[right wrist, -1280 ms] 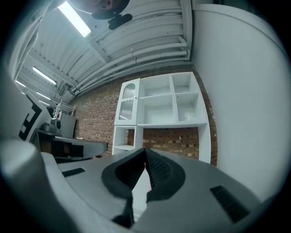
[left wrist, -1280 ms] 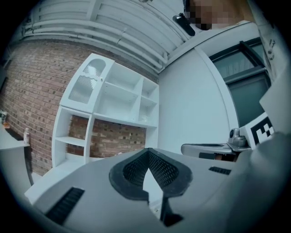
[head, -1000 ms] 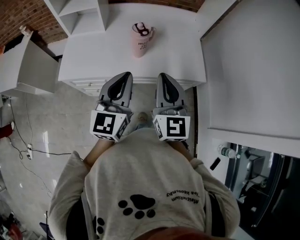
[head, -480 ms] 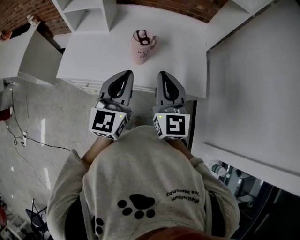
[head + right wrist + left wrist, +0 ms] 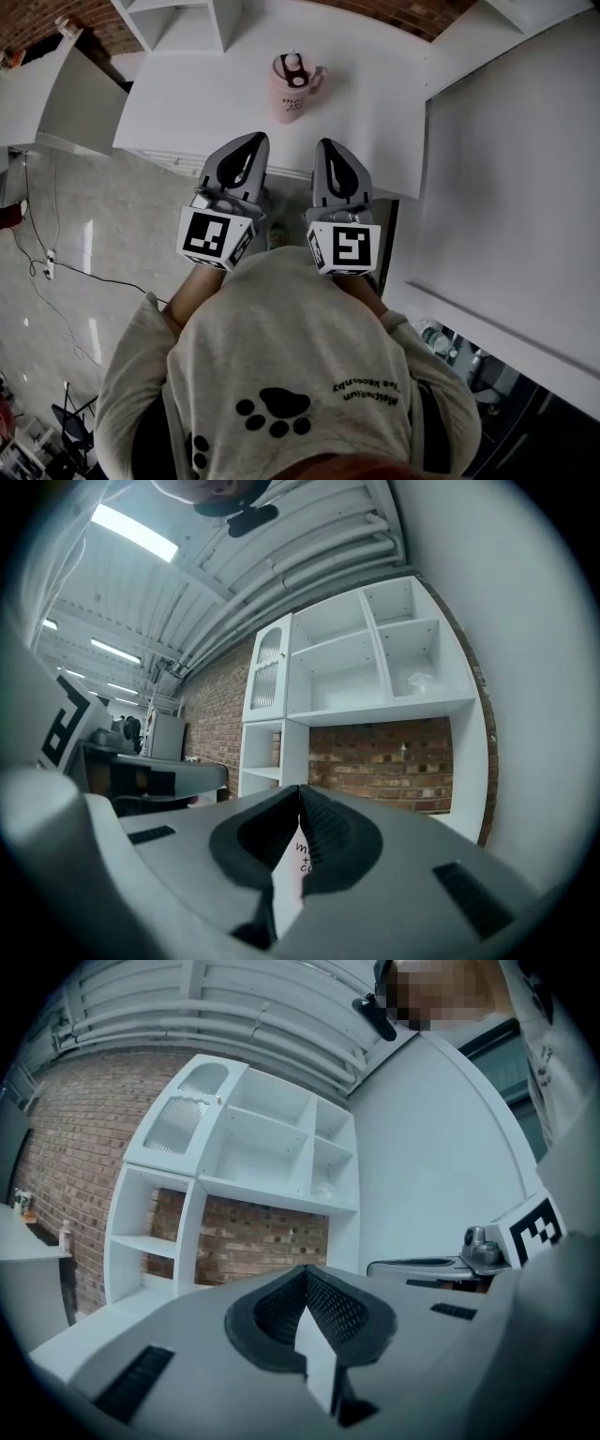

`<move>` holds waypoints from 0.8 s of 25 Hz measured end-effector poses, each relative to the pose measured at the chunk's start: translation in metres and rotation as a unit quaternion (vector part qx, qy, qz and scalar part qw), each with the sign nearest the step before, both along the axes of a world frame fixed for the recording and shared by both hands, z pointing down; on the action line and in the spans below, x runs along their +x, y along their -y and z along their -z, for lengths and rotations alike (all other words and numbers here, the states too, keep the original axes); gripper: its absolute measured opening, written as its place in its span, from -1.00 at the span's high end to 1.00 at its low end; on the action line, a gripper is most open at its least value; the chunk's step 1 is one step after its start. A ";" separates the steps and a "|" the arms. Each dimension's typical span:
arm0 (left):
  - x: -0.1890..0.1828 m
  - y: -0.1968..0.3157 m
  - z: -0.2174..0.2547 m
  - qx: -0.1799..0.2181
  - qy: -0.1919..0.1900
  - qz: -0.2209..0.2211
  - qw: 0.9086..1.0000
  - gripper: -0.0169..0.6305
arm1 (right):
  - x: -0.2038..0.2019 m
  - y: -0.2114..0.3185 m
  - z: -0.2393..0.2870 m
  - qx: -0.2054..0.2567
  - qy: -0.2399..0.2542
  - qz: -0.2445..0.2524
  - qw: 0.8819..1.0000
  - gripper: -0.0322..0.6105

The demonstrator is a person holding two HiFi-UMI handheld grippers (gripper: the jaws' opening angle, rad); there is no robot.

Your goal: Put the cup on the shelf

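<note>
A pink cup [image 5: 292,86] with a lid and handle stands upright on the white table [image 5: 187,103], a little past both grippers. My left gripper [image 5: 255,141] is shut and empty, its tip just over the table's near edge. Beside it, my right gripper [image 5: 328,146] is shut and empty too, pointing level toward the cup. In the right gripper view a sliver of the cup [image 5: 300,857] with dark lettering shows through the slit between the closed jaws. The white shelf unit [image 5: 272,1147] rises against the brick wall behind the table; the shelf unit [image 5: 366,667] also fills the right gripper view.
A tall white panel [image 5: 506,159] stands to the right of the table. A second white surface [image 5: 47,103] lies at the left over the tiled floor [image 5: 103,253], where a cable runs. The person's grey sweatshirt [image 5: 281,375] fills the lower head view.
Both grippers have moved forward together toward the table and the cup, still shut. The view has shifted so the cup sits slightly further right and nearer.
</note>
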State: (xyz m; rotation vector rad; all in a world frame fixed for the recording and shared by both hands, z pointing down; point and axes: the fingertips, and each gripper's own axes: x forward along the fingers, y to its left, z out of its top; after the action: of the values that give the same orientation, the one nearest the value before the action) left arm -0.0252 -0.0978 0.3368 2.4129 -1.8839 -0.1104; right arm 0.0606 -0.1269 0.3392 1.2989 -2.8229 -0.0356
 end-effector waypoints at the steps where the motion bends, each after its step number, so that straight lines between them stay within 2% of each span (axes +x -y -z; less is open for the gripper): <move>1: -0.001 0.004 -0.002 0.000 -0.002 -0.003 1.000 0.92 | 0.000 0.003 -0.003 0.001 -0.006 0.000 1.000 0.87; 10: -0.008 0.051 -0.022 -0.002 -0.004 -0.044 0.999 0.92 | -0.007 0.049 -0.020 -0.009 -0.021 -0.023 0.999 0.87; 20: -0.024 0.100 -0.057 -0.027 -0.002 -0.103 0.994 0.91 | -0.024 0.097 -0.038 -0.021 -0.035 -0.051 0.998 0.87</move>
State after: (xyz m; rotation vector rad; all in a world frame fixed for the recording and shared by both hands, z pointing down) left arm -0.0495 -0.1978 0.3936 2.5486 -1.6019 -0.0507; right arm 0.0366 -0.2241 0.3777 1.4015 -2.6814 -0.0169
